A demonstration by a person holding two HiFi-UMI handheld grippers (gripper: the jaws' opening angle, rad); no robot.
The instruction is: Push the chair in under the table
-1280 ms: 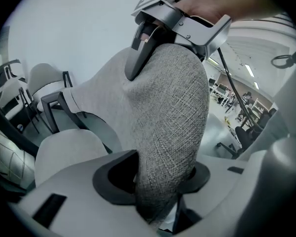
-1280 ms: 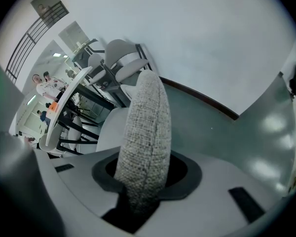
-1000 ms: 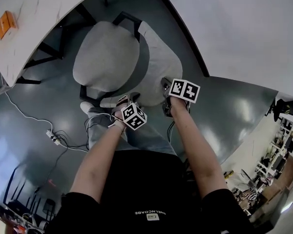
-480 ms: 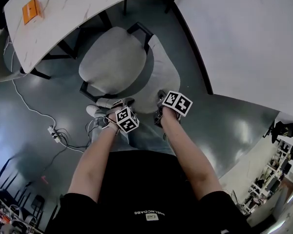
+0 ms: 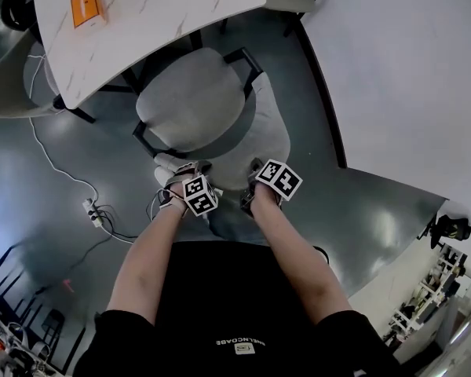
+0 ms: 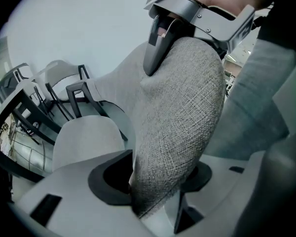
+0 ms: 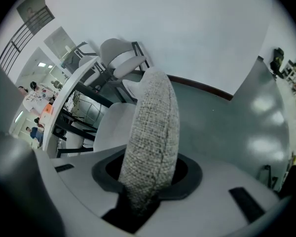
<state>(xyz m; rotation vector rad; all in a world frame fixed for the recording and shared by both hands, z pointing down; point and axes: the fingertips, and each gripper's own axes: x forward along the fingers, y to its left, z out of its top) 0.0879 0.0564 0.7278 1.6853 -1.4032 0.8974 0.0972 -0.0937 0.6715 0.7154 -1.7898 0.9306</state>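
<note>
- Roughly, from the head view, the chair stands mid-frame with the table at its 11 o'clock. Only the far edge of the seat reaches the tabletop's rim, and the rest lies out on the open floor
- Same view: the left gripper and the right gripper sit on the near rim of the backrest, at about 7 and 5 o'clock of the chair
- Left gripper view: the grey fabric backrest fills the gap of the left gripper. Its jaws stand wide and have just been opening, yet the fabric looks pressed on both sides. The right gripper bites the same rim at 12 o'clock
- Right gripper view: the right gripper is about half open and clamped on the backrest, with the table off at 10 o'clock
- Progress, as I judge it: the hold is made and the push is partway, with most of the seat yet to go under
</note>
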